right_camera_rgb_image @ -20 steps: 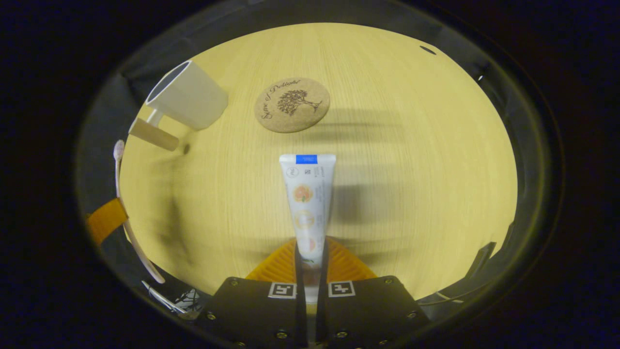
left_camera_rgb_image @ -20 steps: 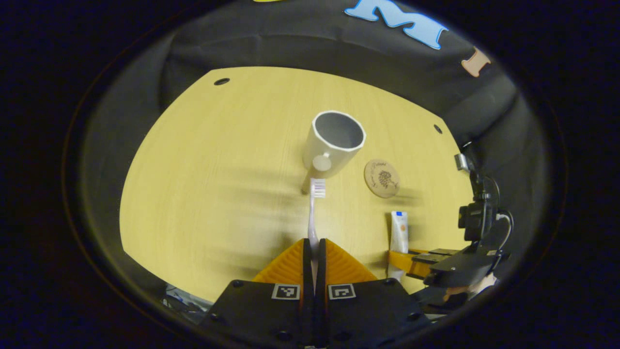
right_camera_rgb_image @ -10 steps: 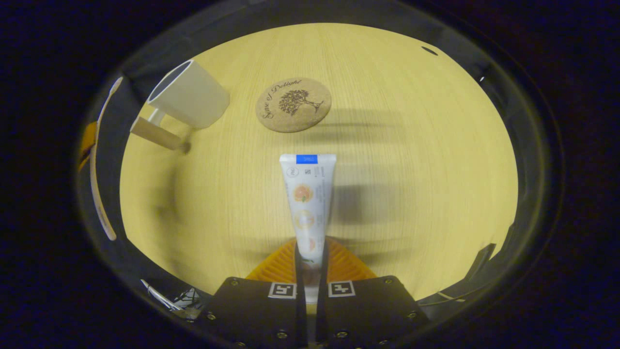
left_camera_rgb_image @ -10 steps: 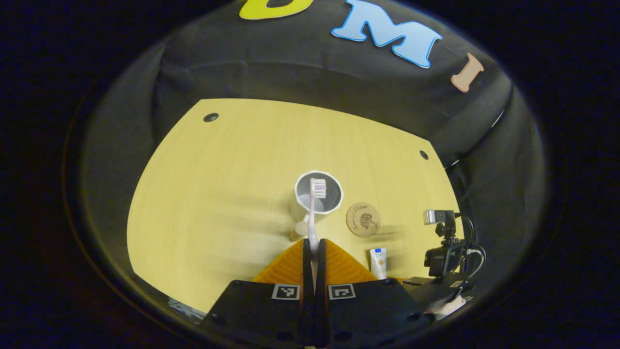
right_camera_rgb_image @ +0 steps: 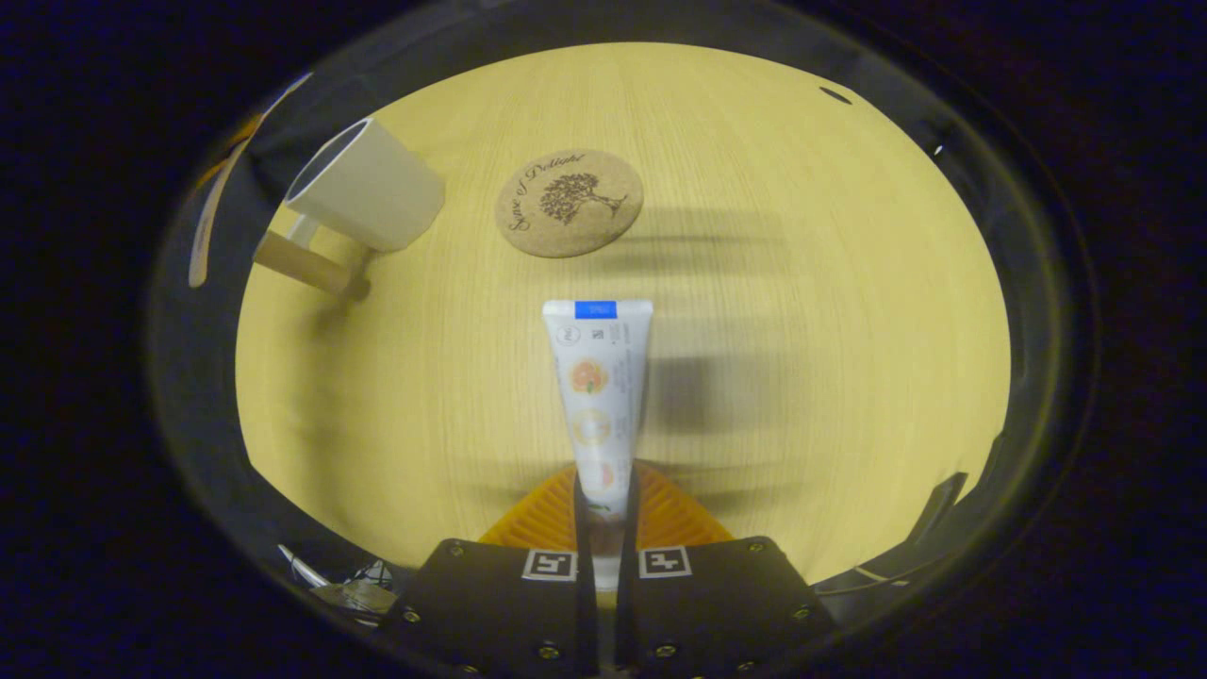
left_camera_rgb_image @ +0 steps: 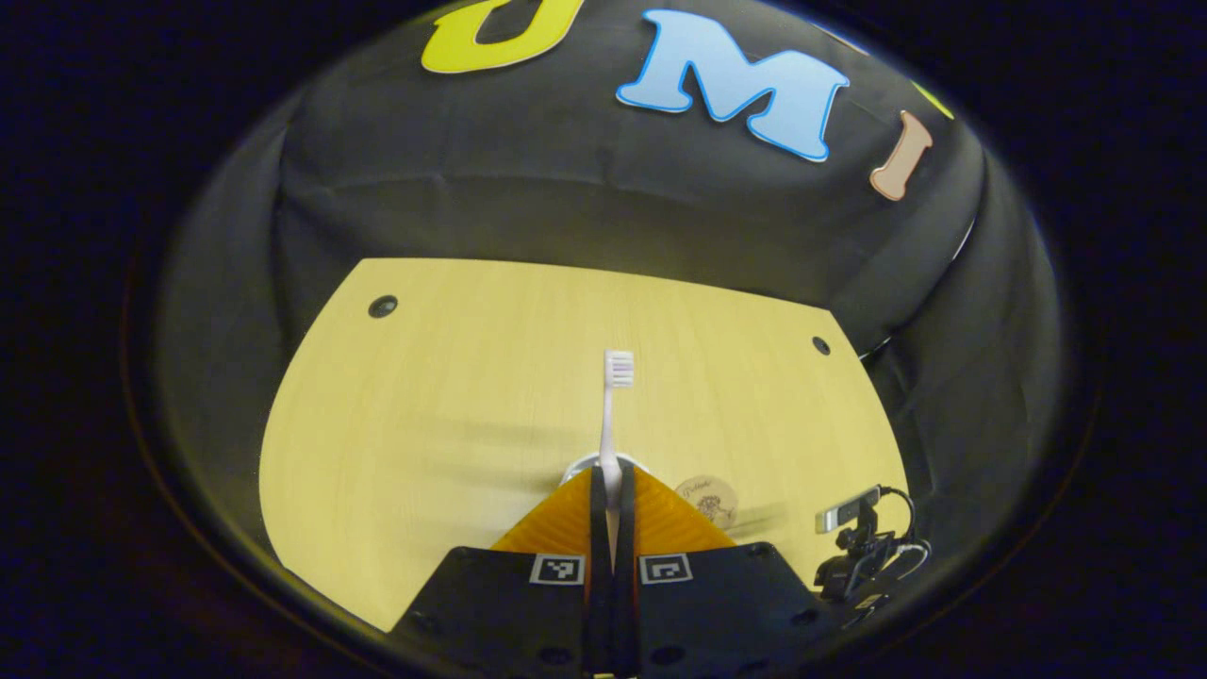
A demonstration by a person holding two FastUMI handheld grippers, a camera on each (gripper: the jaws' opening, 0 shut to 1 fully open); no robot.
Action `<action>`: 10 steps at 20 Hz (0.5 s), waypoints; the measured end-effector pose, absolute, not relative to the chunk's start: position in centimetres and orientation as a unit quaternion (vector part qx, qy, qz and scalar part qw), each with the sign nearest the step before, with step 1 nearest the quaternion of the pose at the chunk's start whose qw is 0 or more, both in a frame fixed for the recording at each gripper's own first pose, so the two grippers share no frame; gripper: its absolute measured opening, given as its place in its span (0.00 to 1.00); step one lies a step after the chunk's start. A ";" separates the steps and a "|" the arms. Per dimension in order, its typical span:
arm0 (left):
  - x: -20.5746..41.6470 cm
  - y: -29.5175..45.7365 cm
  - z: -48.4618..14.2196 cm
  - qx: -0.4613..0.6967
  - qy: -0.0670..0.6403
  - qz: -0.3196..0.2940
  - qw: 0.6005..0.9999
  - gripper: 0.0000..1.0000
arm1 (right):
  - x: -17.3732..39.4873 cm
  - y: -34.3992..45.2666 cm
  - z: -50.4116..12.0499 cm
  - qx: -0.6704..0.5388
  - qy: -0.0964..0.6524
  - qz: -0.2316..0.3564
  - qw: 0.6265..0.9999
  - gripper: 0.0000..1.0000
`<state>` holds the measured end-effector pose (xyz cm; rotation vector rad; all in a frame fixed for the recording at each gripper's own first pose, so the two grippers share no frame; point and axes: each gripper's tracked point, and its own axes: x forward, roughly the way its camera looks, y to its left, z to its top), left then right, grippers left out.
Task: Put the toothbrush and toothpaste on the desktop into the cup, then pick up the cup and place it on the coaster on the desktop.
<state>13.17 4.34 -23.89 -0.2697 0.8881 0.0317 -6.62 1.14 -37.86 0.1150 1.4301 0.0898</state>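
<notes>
Pale yellow wood-grain laminate covered the desktop (right_camera_rgb_image: 801,311), and black cloth walled the booth behind it. In the left gripper view, the left gripper (left_camera_rgb_image: 612,486) was clamped on the handle of a white toothbrush (left_camera_rgb_image: 611,424), both fingers pressing it. The brush pointed straight ahead from the fingertips, bristle head farthest out, raised above the desk. Just past those fingertips a sliver of the white cup's rim (left_camera_rgb_image: 577,466) showed, the rest hidden behind the fingers. Right of it lay part of the round cork coaster (left_camera_rgb_image: 709,497), and farther right, at the desk's edge, a small camera on a stand with cables (left_camera_rgb_image: 853,545).

In the right gripper view, the right gripper (right_camera_rgb_image: 603,490) was closed on the lower end of a white toothpaste tube (right_camera_rgb_image: 598,396), its fingers squeezing the tube from both sides. The tube pointed forward, with its flat crimped end and blue band farthest out, and cast a shadow on the wood to its right. The cup (right_camera_rgb_image: 366,198) stood near the far left of the desk, its wooden handle (right_camera_rgb_image: 300,264) sticking out toward the near left. The coaster (right_camera_rgb_image: 569,203), printed with a tree and script, lay flat just right of the cup, apart from it and bare.
</notes>
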 end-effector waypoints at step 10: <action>21.0 4.1 -24.8 -0.128 0.326 -0.001 0.937 0.07 | -6.6 1.2 -37.9 0.046 0.650 0.035 0.758 0.10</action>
